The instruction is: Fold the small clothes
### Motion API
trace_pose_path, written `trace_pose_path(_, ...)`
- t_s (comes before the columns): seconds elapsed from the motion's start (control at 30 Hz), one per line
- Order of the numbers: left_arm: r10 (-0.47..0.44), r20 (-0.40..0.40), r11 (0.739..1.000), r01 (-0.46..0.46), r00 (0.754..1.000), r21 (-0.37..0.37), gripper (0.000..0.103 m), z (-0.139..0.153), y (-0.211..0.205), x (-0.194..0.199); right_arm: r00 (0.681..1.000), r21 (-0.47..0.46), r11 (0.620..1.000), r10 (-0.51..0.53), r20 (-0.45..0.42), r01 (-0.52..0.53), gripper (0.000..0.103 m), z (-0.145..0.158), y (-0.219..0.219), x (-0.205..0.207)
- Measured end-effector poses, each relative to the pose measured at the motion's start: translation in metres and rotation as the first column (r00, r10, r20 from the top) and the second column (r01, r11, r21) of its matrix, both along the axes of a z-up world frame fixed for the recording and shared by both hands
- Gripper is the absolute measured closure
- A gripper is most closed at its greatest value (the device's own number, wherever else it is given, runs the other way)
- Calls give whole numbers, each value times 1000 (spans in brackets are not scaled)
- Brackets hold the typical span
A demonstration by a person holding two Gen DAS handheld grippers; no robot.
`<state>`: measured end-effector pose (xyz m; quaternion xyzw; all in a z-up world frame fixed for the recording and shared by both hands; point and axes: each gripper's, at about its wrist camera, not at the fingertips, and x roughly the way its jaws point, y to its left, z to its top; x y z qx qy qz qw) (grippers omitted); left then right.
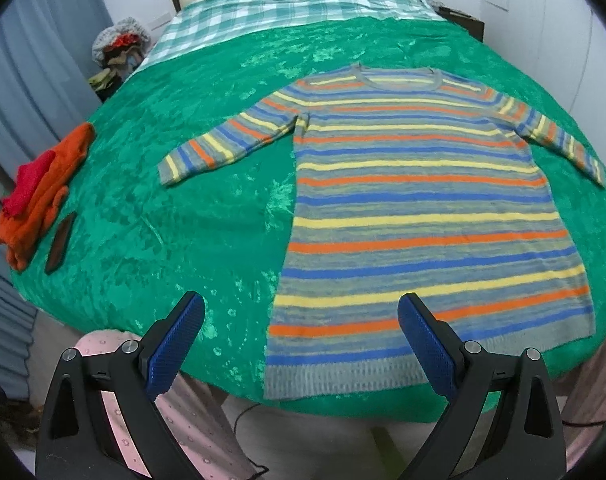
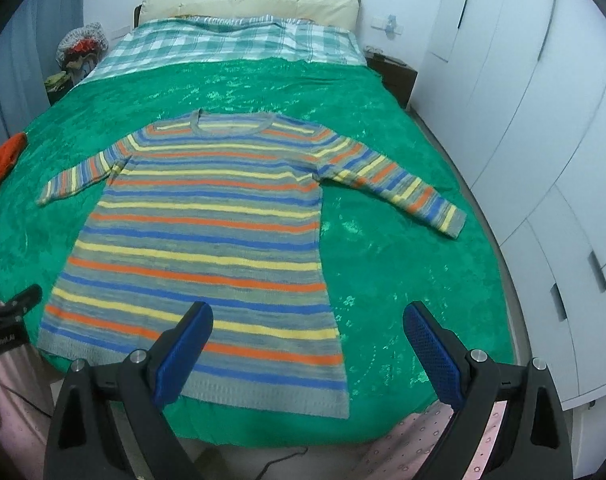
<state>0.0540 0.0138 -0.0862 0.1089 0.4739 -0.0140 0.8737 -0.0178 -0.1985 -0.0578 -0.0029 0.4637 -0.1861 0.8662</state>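
Note:
A striped long-sleeved sweater (image 1: 423,208) (image 2: 207,240) in grey, blue, yellow and orange lies flat on the green bedspread (image 1: 175,200) (image 2: 383,264), neck away from me, both sleeves spread out. My left gripper (image 1: 303,320) hovers open above the hem's left corner, nothing between its blue pads. My right gripper (image 2: 309,330) is open too, above the hem's right corner at the near bed edge. Part of the left gripper shows at the left edge of the right wrist view.
Orange and red clothes (image 1: 39,188) are piled at the bed's left edge beside a dark flat object (image 1: 61,242). A plaid sheet (image 1: 287,12) and pillow lie at the head. White wardrobe doors (image 2: 543,140) stand to the right. A person's pink-trousered legs (image 1: 175,432) are below.

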Motion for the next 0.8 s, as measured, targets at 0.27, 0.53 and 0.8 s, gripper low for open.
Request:
trace_pose_path(0.27,-17,-19,1000,17,1000,5,5,-5,-9,10,1000,-4,1000,-4,-25,4,8,-11,0,4)
trace_pose_path(0.53,-91,2,993,90,996,72,2,-8,-16,11,999,152,987,51,10,-52,8,-29,-10,11)
trace_pose_path(0.8,19,-9,997,-20,1000,-69,2,-22,26,15,939,639,765,-274,208,81,8,-63,-205,25)
